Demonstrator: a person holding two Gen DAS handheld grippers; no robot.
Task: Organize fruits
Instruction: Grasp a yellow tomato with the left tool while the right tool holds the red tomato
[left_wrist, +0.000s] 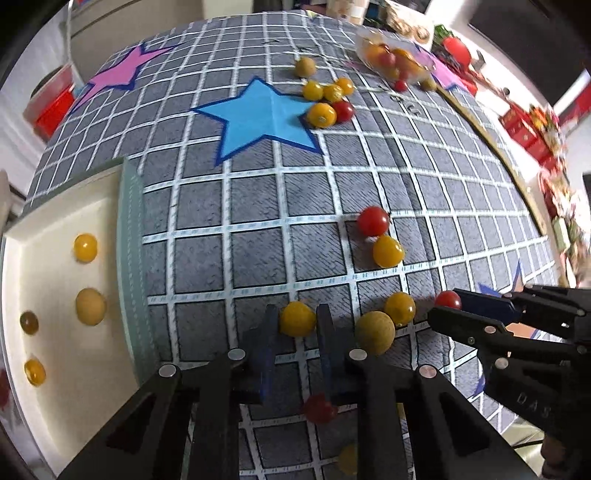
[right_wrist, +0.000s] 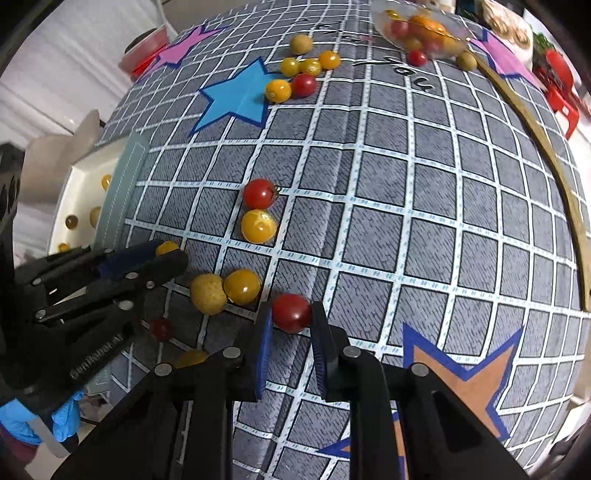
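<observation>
**Both grippers on a tomato, sorting under way**

The worktop (left_wrist: 369, 177), under its grey checked cloth, carried loose cherry tomatoes in clusters, more in a clear tub (left_wrist: 397, 55) at the far edge. The white tray (left_wrist: 55, 221) to my left held several yellow ones. My left hand-held gripper (left_wrist: 297, 319) had closed narrowly around a yellow tomato (left_wrist: 297, 319) near the tray; my right hand-held gripper (right_wrist: 291, 314) pinched a red tomato (right_wrist: 291, 312). I judged this the grasp step: next, lift cleanly and carry the yellow to the tray without squeezing harder.
</observation>
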